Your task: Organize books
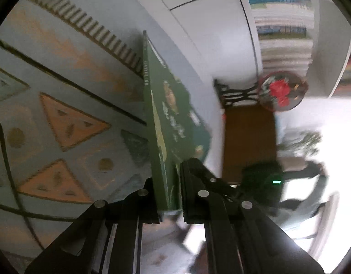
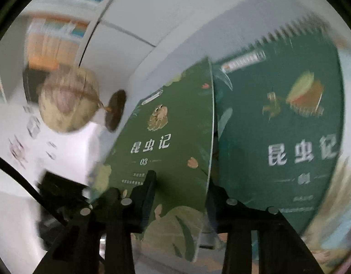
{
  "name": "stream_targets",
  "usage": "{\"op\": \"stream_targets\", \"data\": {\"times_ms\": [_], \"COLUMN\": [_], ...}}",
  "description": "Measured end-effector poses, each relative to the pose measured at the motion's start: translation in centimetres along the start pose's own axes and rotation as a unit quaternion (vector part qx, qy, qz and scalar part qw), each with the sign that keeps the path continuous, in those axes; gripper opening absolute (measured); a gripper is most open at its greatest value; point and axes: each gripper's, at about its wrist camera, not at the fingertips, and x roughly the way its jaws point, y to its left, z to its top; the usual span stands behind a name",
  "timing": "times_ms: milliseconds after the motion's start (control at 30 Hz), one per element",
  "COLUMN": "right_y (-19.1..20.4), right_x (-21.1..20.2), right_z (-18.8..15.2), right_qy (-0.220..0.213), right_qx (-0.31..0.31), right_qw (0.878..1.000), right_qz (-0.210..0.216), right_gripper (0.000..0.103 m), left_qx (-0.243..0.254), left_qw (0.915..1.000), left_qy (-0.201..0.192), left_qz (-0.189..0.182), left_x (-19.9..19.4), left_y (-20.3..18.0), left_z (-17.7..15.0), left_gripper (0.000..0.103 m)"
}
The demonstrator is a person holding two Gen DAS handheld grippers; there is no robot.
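Patterned carpet [image 1: 61,118] with orange triangles fills the left wrist view, and a white bookshelf [image 1: 285,34] sits at one o'clock, its rows of spines blurred. We have the left tool [image 1: 169,196] clamped narrow on the lower edge of a green book [image 1: 166,118], held on edge above the carpet. In the right wrist view that same volume, numbered 03 [image 2: 166,141], stands between the right tool's [image 2: 180,196] fingers, but we cannot tell whether the pads press on it. A second green book [image 2: 280,118], apparently numbered 01, lies at three o'clock. We judge this the pick-up step, perhaps a hand-over; next we need one firm grip, then a carry toward the shelf. Motion blur smears the round ornament [image 2: 68,100] at ten o'clock, and the book's bottom edge is hidden behind the fingers.
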Motion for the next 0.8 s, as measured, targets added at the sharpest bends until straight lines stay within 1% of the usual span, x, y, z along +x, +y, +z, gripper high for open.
{"op": "stream_targets", "data": {"times_ms": [67, 100, 167, 233, 333, 500, 633, 700, 800], "right_y": [1.4, 2.4, 3.7, 4.8, 6.1, 8.5, 10.7, 11.9, 13.5], "right_x": [-0.5, -0.9, -1.4, -1.9, -2.7, -4.6, -6.2, -7.2, -8.5], "right_z": [-0.7, -1.3, -2.4, -3.7, -6.0, -9.4, -12.1, -13.0, -14.1], "right_qy": [-0.009, -0.010, -0.014, -0.019, -0.018, -0.031, -0.060, -0.073, -0.083], "right_qx": [-0.052, -0.088, -0.133, -0.171, -0.208, -0.255, -0.294, -0.305, -0.320], "right_qw": [0.998, 0.995, 0.989, 0.982, 0.974, 0.964, 0.950, 0.947, 0.942], "right_qz": [-0.034, -0.052, -0.069, -0.082, -0.087, -0.074, -0.082, -0.072, -0.051], "right_gripper": [0.035, 0.034, 0.034, 0.034, 0.034, 0.034, 0.034, 0.034, 0.034], "left_qx": [0.039, 0.054, 0.079, 0.106, 0.135, 0.145, 0.141, 0.152, 0.170], "left_qw": [0.9983, 0.9968, 0.9933, 0.9882, 0.9803, 0.9757, 0.9725, 0.9669, 0.9579], "left_qy": [-0.008, -0.012, -0.019, -0.027, -0.041, -0.063, -0.106, -0.133, -0.162], "left_qz": [0.044, 0.058, 0.082, 0.107, 0.139, 0.152, 0.152, 0.156, 0.166], "left_x": [-0.3, -0.5, -1.2, -1.8, -2.9, -5.4, -8.1, -10.0, -12.3], "left_y": [-0.8, -1.2, -1.9, -2.6, -3.6, -4.6, -5.5, -6.4, -7.7], "left_z": [-0.7, -1.0, -2.0, -3.1, -5.2, -8.7, -11.6, -12.8, -13.9], "left_gripper": [0.008, 0.009, 0.009, 0.010, 0.010, 0.013, 0.013, 0.013, 0.013]}}
